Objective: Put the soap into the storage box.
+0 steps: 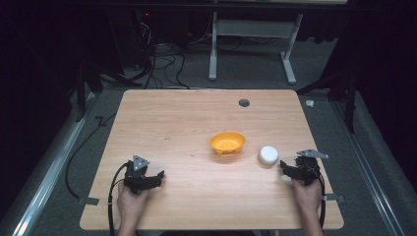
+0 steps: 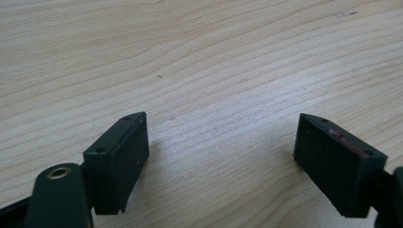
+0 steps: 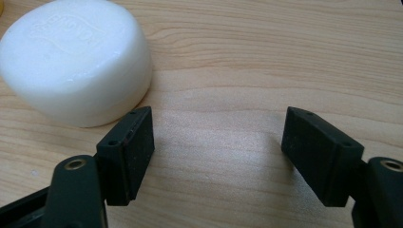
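Right tool [image 3: 218, 156] agape, white soap bar [image 3: 76, 61] just beyond one jaw.

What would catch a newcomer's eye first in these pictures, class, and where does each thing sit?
The orange bowl stands out first, near the middle of the pale wooden table, with a white soap bar just to its right. The right gripper sits close beside the soap, its fingers spread open with the soap off to one side of them. The left gripper rests open over bare wood near the front left.
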`<action>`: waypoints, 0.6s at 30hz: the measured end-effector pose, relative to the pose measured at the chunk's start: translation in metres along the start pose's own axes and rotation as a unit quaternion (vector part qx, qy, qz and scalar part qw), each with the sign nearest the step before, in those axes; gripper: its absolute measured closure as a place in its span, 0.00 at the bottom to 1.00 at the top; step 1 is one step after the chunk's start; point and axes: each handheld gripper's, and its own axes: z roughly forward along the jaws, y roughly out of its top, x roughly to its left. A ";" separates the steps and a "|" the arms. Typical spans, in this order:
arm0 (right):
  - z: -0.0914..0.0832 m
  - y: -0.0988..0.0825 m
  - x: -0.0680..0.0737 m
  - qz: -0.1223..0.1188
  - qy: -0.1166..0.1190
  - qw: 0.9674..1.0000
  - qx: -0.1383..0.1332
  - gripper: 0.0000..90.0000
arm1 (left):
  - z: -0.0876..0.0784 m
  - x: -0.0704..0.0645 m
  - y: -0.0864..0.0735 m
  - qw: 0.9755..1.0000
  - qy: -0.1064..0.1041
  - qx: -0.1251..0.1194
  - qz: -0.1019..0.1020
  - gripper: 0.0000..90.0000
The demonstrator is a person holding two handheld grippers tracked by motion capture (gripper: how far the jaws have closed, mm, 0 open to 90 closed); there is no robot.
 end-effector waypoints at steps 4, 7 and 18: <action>0.000 0.000 0.001 0.003 -0.001 1.000 0.000 0.30 | 0.000 0.000 0.000 1.000 0.000 0.000 0.000 0.22; 0.000 0.000 0.001 0.003 -0.001 1.000 0.000 0.30 | 0.000 0.000 0.000 1.000 0.000 0.000 0.000 0.22; 0.000 0.000 0.001 0.004 -0.003 1.000 0.000 0.30 | 0.000 0.000 0.000 1.000 0.000 0.000 0.000 0.22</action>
